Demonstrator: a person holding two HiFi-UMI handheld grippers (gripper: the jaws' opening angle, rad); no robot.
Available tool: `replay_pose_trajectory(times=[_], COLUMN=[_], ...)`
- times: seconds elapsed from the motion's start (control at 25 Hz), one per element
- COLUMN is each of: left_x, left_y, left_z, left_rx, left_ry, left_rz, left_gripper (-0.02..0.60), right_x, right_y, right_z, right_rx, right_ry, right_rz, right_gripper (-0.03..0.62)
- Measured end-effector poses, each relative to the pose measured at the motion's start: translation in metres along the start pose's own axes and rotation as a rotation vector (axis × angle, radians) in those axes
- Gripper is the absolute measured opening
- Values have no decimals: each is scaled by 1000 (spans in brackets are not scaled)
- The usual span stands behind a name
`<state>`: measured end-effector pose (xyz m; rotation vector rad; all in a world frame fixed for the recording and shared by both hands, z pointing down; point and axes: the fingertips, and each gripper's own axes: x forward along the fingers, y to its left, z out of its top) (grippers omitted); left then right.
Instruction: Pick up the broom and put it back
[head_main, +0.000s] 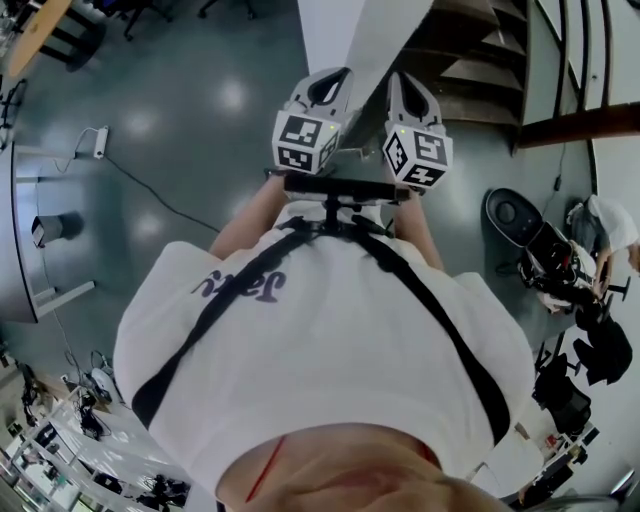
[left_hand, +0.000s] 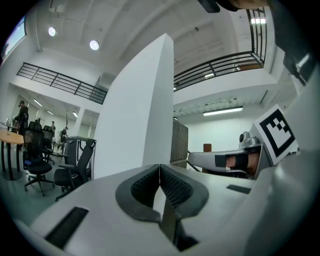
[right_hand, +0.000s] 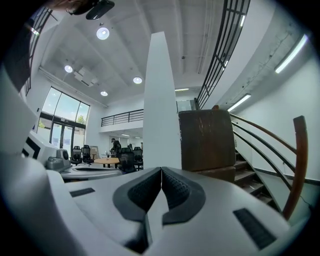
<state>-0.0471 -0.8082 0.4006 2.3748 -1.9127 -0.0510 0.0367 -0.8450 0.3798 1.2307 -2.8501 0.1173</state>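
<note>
Jaws of left gripper (left_hand: 159, 175) and right gripper (right_hand: 161, 176) met, empty, at lower frame centre. No broom showed in any view; likely light and stiff, it seemed best gripped mid-handle.

Staircase (head_main: 478, 62) cut off, distant person (right_hand: 116, 144) tiny

Head view: taken from above person (head_main: 330, 350), faced steeply down, torso filling lower frame. Set level along own jaws, side by side: left gripper (left_hand: 160, 170) view, right gripper (right_hand: 161, 171) view. White pillar (head_main: 350, 30) shared by all three, near, at 12 o'clock.
</note>
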Motion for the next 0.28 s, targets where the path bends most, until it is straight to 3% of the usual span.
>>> replay_pose_trajectory(times=[0.28], left_x=[2], left_y=[6], left_z=[1], left_rx=[-2], left_ry=[0], left_rz=[11], left_gripper=[12], right_x=[0], right_y=[-7], right_z=[-2], right_rx=[11], right_ry=[1], right_rz=[-22], right_gripper=[9])
